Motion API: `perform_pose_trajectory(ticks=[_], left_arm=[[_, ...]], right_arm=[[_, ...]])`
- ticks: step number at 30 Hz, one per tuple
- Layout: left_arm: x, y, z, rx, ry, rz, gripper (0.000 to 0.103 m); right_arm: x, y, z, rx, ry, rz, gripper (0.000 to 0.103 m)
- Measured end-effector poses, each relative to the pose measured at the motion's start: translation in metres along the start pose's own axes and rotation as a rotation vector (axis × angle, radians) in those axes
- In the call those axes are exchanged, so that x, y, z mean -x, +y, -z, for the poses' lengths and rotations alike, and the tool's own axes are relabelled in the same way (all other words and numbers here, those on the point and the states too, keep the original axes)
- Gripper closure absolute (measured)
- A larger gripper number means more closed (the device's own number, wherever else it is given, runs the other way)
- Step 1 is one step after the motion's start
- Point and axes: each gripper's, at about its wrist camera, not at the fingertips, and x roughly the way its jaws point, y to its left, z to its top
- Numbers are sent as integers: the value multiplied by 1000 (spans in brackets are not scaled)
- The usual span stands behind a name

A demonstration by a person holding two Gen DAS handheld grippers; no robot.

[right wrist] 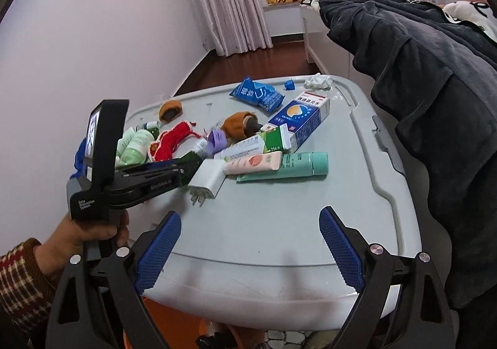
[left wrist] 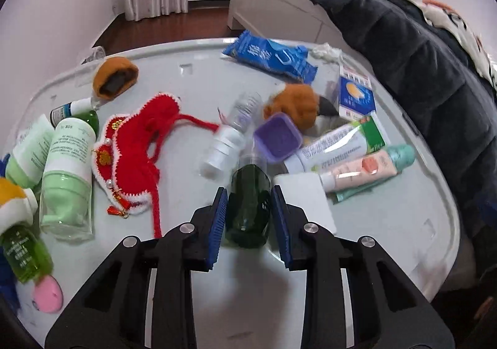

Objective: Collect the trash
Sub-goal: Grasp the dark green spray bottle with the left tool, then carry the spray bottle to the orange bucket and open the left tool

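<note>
Green bottle (left wrist: 248,203): lies on grey lid (left wrist: 388,224) between charger (left wrist: 310,197) and red knit (left wrist: 136,150), just before white bottle (left wrist: 222,150). Dark, glossy, see-through; judged light, rigid, slippery, prone to roll. Best hold: across mid-body, as here.
Left gripper (left wrist: 250,218): jaws narrowed, blue pads (left wrist: 217,224) flanking bottle's sides, seemingly pressing; pitched steeply down, hand (right wrist: 93,234) at grip.
Right gripper (right wrist: 250,246): jaws wide, empty, above lid's near edge.
</note>
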Motion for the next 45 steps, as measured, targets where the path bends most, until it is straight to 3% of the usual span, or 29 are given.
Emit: perform_pose_trajectory(ticks=[5,10,16,20,26,27,28,31,32,33,45], left_arm=[[21,-5,7,-25,-10,-16,75],[75,0,21,10,-64,9,75],[117,5,49,4,-125,10,75],[119,19,60,37,-137,45,75],[117,35,64,73,-127,67,75],[118,36,64,74,-129,72,74],[120,36,64,75,-132,75,74],[121,37,64,76,-132,87,74],[121,37,64,78,-133,90,74],[121,37,64,79,-132,94,74],[120,34,64,86,-117,124,74]], right_arm=[[-1,1,1,11,-5,8,14],[-23,13,1,17,46,-31,14],[-68,59,-3,125,80,-48,14],[-113,78,-8,121,118,-11,18],[-147,90,-21,128,137,102,25],[-151,90,-22,130,155,115,33],[-154,90,-24,135,163,124,34],[-155,92,-28,140,177,123,46],[-153,91,-29,138,181,114,57],[-153,90,-29,135,188,110,60],[-103,74,-5,105,176,83,62]])
